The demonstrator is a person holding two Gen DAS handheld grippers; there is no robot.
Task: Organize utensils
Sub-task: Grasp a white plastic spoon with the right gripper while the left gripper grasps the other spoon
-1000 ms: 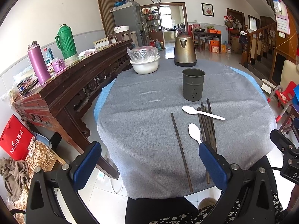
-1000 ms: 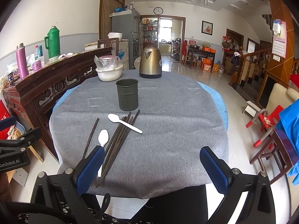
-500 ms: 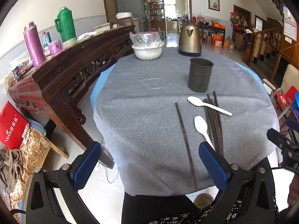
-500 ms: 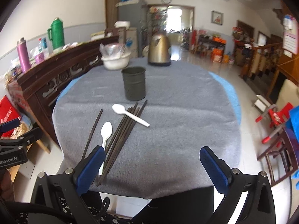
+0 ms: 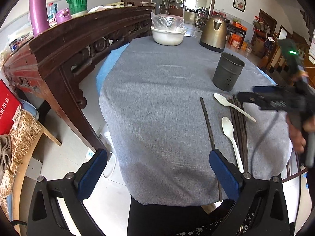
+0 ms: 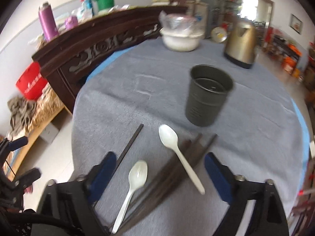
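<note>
A dark metal utensil cup (image 5: 228, 71) (image 6: 208, 96) stands on the grey tablecloth. In front of it lie two white plastic spoons (image 5: 232, 137) (image 6: 179, 153), a bundle of dark chopsticks (image 5: 241, 125) (image 6: 167, 179) and one chopstick apart (image 5: 209, 133) (image 6: 129, 147). My right gripper (image 6: 158, 174) is open, low over the spoons and the chopstick bundle; it also shows in the left wrist view (image 5: 275, 100). My left gripper (image 5: 158, 174) is open and empty over the table's near edge.
A white bowl with a plastic bag (image 5: 168, 34) and a brass kettle (image 5: 213, 32) stand at the table's far side. A carved wooden sideboard (image 5: 78, 39) with flasks runs along the left. A red bag (image 5: 7, 108) sits on the floor.
My right gripper has moved forward and down over the spoons and chopsticks, with motion blur. My left gripper has shifted slightly forward and left. Both stay open.
</note>
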